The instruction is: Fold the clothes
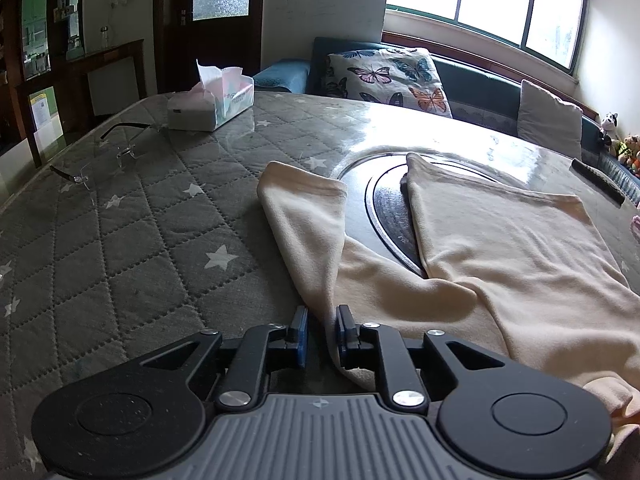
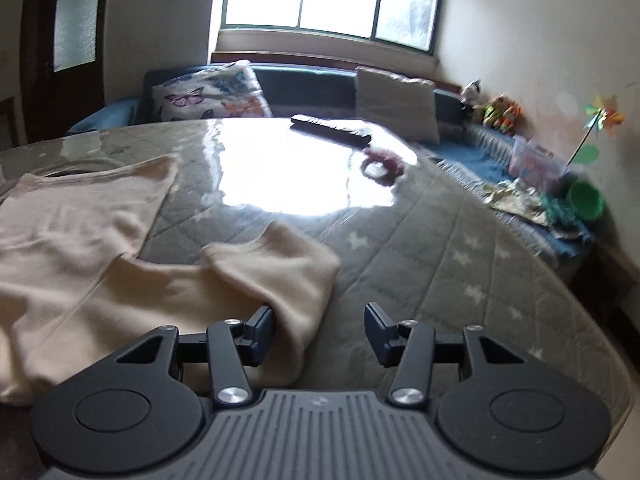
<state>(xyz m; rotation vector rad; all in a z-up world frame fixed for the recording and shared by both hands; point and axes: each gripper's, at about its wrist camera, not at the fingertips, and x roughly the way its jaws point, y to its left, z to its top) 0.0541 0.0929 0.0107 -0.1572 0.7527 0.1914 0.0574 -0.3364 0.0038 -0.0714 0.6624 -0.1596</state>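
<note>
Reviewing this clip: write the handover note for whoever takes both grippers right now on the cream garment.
Left gripper: jaws nearly shut around the edge of the cream garment at the base of the left sleeve; a firm grip cannot be confirmed.
Right gripper: open, around the right sleeve, nothing held.
The garment lies spread on the quilted table, both sleeves out.
Done: no fold visible.
Left: fold the sleeves in, then the body.

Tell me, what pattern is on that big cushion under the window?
Colourful butterflies on a white ground: the cushion shows best in the left wrist view.
</note>
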